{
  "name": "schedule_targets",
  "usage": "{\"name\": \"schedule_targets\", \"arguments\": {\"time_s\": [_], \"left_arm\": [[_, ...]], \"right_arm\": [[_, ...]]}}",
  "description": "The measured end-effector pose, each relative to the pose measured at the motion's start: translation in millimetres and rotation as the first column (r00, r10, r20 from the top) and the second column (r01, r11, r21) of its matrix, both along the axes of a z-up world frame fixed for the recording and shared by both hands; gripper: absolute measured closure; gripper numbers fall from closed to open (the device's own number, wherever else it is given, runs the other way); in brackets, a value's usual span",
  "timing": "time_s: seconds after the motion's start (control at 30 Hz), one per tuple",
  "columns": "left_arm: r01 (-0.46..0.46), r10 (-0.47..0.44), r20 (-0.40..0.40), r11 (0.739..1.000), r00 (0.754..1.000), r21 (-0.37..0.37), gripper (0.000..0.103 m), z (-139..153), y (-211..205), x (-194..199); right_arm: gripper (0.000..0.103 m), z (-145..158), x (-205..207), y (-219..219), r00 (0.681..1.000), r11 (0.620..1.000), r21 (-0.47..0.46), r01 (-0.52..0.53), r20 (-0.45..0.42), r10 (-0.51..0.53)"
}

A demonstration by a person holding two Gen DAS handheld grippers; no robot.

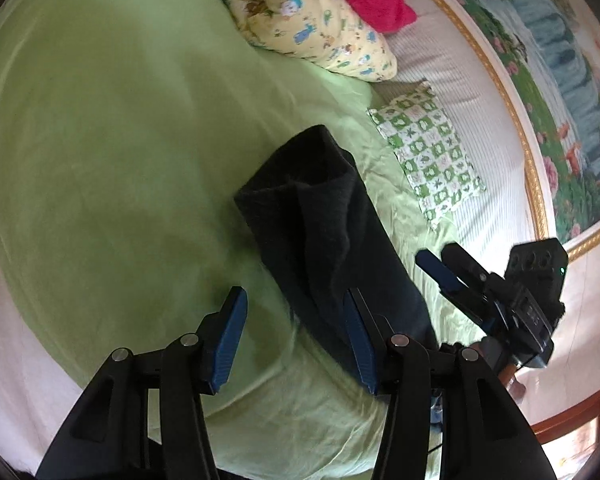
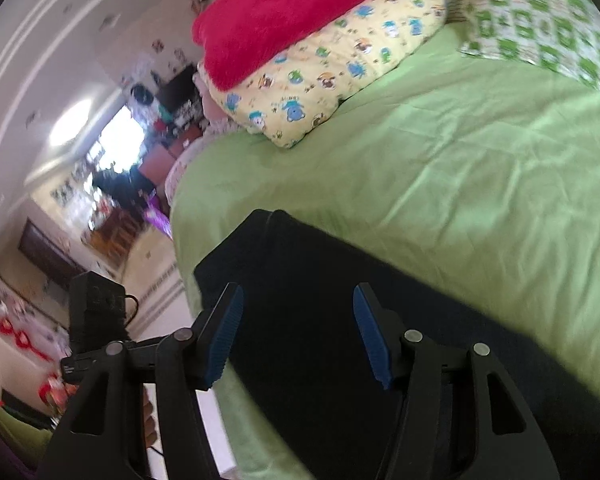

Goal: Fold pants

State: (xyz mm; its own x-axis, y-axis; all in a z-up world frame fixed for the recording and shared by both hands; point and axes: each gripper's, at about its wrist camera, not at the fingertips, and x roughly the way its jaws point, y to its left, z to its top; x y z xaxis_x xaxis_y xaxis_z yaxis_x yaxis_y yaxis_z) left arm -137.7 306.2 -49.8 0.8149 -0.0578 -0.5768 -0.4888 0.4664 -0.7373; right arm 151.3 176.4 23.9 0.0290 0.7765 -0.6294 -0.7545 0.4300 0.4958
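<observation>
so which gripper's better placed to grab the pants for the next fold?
Right, probably. The right gripper hangs directly over the dark pants, jaws open with fabric below both. The left gripper straddles the pants' edge, one jaw over bare green sheet.

My left gripper point(image 1: 296, 306) points forward and down, its blue pads point(image 1: 230, 340) standing apart with nothing pressed between them; my right gripper point(image 2: 298, 322) tilts down likewise, jaws parted and empty; from the left wrist view it shows off to the right, fingers spread.
</observation>
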Motion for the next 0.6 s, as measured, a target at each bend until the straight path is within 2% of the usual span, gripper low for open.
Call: {"name": "schedule_targets", "arguments": {"time_s": [0.27, 0.6], "left_arm": [[-0.002, 0.002, -0.007, 1.000, 1.000, -0.023, 0.053, -5, 6, 16], [-0.017, 0.017, 0.003, 0.997, 1.000, -0.071, 0.053, -12, 18, 23]], "right_arm": [[0.044, -6, 22, 63, 0.987, 0.982, -0.120, -0.149, 0.041, 0.155], [0.044, -21, 36, 112, 0.970, 0.954, -0.179, -0.241, -0.004, 0.244]]}}
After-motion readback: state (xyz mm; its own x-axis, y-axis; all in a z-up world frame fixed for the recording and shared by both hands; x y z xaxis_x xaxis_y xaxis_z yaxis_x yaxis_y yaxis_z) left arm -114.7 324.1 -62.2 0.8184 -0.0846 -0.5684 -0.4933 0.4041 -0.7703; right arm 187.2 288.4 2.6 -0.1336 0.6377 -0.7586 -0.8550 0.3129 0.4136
